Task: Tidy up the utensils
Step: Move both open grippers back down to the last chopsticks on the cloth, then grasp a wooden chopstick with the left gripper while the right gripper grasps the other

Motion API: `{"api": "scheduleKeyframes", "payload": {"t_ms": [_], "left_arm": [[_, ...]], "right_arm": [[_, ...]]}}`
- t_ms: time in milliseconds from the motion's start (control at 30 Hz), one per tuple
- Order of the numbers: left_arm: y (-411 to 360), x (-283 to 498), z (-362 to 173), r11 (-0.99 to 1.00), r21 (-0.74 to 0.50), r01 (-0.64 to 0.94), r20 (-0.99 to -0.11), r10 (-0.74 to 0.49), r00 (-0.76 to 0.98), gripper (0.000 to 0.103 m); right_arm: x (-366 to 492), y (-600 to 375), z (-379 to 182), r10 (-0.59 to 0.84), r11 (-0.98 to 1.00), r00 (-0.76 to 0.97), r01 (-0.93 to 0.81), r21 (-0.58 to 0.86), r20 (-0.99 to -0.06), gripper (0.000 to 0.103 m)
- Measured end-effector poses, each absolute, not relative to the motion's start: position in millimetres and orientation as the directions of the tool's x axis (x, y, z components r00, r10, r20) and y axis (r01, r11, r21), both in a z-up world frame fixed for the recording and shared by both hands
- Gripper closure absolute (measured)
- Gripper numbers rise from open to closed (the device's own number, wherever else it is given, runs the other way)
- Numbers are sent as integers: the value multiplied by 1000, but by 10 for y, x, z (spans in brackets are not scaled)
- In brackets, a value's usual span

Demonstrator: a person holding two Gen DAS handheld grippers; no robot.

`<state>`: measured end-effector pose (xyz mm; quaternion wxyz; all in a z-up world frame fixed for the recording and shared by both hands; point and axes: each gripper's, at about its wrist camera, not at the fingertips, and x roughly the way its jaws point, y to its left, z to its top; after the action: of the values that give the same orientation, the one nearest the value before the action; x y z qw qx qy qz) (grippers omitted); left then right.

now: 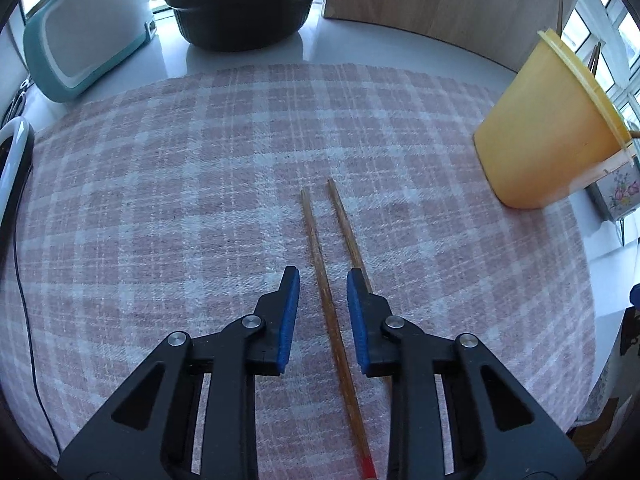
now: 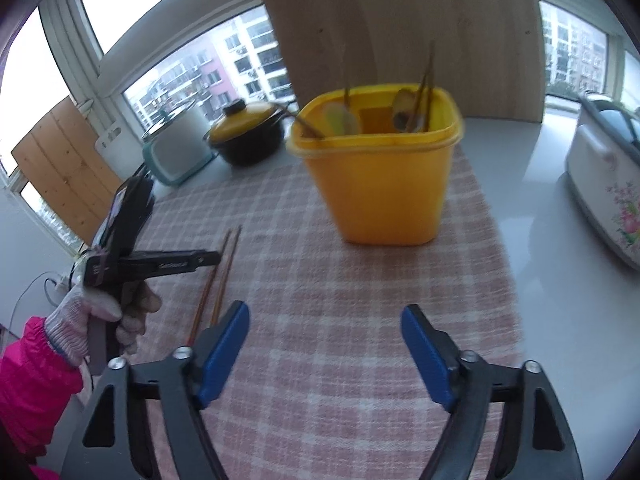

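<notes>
two blue-padded fingers of the left gripper [image 1: 323,276] stand narrowly apart over the checked cloth [image 1: 200,184], one chopstick [image 1: 326,280] between them untouched, its mate [image 1: 345,224] just outside the right pad. the right gripper [image 2: 324,316] gapes wide with nothing in it, short of the yellow container [image 2: 380,184]. that container stands on the cloth beyond the chopsticks, utensils poking from it. behind the cloth sits a black pot [image 1: 244,12].

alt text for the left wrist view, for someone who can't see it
The left gripper hangs open over two wooden chopsticks lying on a pink checked cloth, one chopstick between its blue pads. A yellow tub stands at right; a black pot sits behind.
</notes>
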<state>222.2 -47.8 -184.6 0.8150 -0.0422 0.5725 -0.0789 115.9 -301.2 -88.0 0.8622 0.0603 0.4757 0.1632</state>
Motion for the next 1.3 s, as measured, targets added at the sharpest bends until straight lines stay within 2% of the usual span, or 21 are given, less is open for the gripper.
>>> {"api": "scheduleKeyframes", "payload": {"t_ms": [100,233,300,333,500,933,1300], "left_arm": [[-465,2236,-1882,986,-149,79,-929,-167,329,81],[-418,2237,-1895,986,-149,72,-928,-165,335,91],[-384,2267,-1918,986,-157,61,-927,-168,336,96],[-346,2267,-1920,984,-172,53,-924,-180,336,96],[-237,2221,-1921,981,-191,37,-920,-192,341,97],[130,2000,-1920,973,-231,-24,-912,-208,353,98],[263,1869,-1893,963,-264,-63,-908,-226,352,98]], "right_arm": [[1182,-2834,-915,358,929,457,-264,261,-814,40],[1218,-2621,-940,373,917,427,-303,259,-824,44],[1257,-2529,-964,381,911,406,-316,264,-830,52],[1288,-2472,-983,387,907,391,-323,270,-835,56],[1463,-2235,-1090,417,888,322,-343,306,-850,64],[2117,-1516,-1618,410,875,133,-338,347,-903,78],[2473,-1290,-1960,355,907,102,-280,316,-929,85]]}}
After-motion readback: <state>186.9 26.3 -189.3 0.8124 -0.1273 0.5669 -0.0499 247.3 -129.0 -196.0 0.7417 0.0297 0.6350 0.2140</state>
